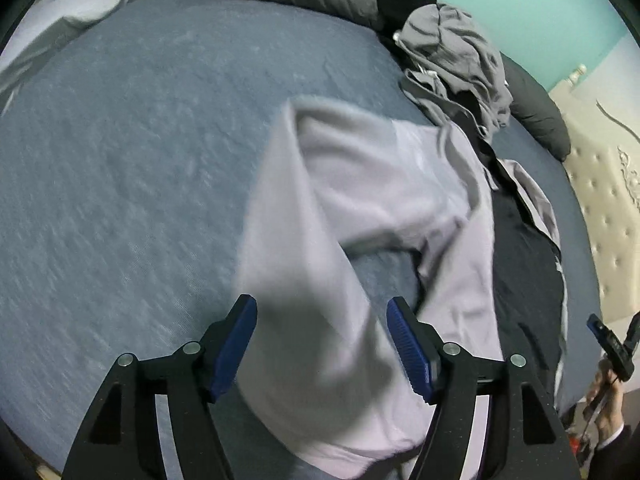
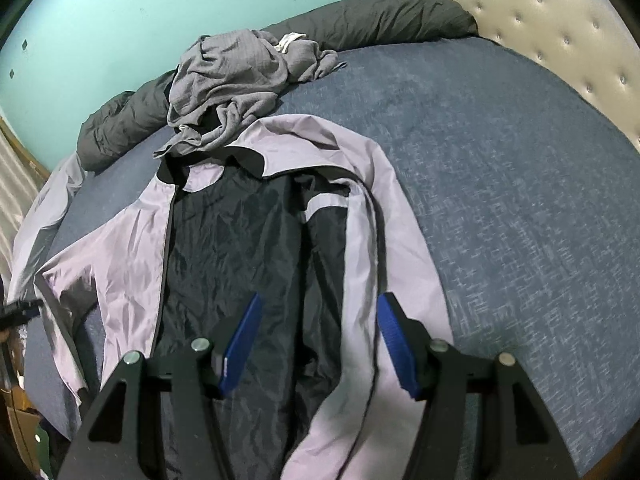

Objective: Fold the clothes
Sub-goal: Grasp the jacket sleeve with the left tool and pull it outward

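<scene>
A lavender jacket with a black lining (image 2: 240, 240) lies open on the blue bed. One lavender sleeve (image 1: 360, 184) is blurred and runs up across the sheet and between the fingers of my left gripper (image 1: 320, 302). That gripper's blue pads stand wide apart, not pinching the cloth. My right gripper (image 2: 320, 298) hovers open over the jacket's lower part, with black lining under the left finger and lavender cloth under the right. The right gripper (image 1: 612, 344) also shows at the far right edge of the left wrist view, held by a hand (image 1: 608, 404).
A crumpled grey garment (image 2: 228, 80) is heaped just behind the jacket's collar. A dark grey duvet (image 2: 380, 16) lies along the teal wall. A cream tufted headboard (image 2: 560, 28) borders the bed. Bare blue sheet (image 1: 120, 160) spreads left of the sleeve, with pale bedding (image 1: 80, 12) beyond.
</scene>
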Tool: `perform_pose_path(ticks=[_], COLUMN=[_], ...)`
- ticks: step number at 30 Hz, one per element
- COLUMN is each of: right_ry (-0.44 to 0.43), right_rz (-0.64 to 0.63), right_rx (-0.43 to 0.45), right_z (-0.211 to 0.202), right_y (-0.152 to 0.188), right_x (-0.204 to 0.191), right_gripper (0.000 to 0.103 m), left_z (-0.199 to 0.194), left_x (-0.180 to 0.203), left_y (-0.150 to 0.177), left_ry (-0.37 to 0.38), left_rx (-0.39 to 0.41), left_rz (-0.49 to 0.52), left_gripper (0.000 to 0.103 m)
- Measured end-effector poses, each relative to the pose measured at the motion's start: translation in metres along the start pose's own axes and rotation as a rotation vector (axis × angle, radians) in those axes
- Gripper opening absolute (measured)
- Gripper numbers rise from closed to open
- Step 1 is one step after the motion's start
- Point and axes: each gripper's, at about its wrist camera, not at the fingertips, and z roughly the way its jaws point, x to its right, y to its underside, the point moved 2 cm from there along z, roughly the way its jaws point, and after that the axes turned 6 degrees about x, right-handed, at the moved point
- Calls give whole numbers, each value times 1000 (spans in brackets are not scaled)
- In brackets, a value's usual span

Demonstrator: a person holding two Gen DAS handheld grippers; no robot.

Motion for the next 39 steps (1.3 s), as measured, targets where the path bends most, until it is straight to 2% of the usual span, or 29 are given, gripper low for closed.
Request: perform_pose_path(ticks=[1,9,11,12,13,14,15,16,19,23,26,30,35,36,37,39], right_ry=[-9,-45,-47,-48,-45,-42,-38,-34,-28,-24,-22,-17,-7,-6,-1,12], right_rz=[-3,-15,-16,-17,-17,-15,-8,-1,11,18,24,20,17,15,15,17], right_rx=[2,7,8,8,8,7,5,3,3,6,8,8,-1,-2,-2,0], right_z=[-1,-11,-15,-16,-18,-19,-19,-20,-21,-23,-24,-23,-20,-19,-20,-20], right_y=[0,8,11,13,15,16,17,18,19,18,17,17,17,17,15,13], right_x=[-4,-19,-19,-19,-17,-15,-13,-10,-4,0,3,2,1,1,3,8], right_gripper=[61,61,61,61,61,61,61,61,61,61,61,61,61,61,61,61], left_z=[3,50,65,69,72,74,74,74,61,20,-20,-59,-78,-82,-85,-91], left_x=[5,23,21,18,15,12,12,11,9,-5,-31,-90,-152,-159,-163,-168], left_y=[7,53,62,64,66,67,68,68,63,46,28,-2,-27,-31,-33,-36], left_ry=[8,-99,-128,-135,-144,-153,-153,-153,-131,-86,-120,-191,-286,-312,-315,-308], left_rx=[-4,-49,-79,-88,-90,-91,-92,-93,-76,-10,51,81,92,106,118,147], left_rz=[-7,32,53,51,53,55,62,70,82,87,114,79,-59,-77,-96,-137], left_gripper=[71,70,55,38,28,23,13,9,6,5,5,5,11,18,32,46])
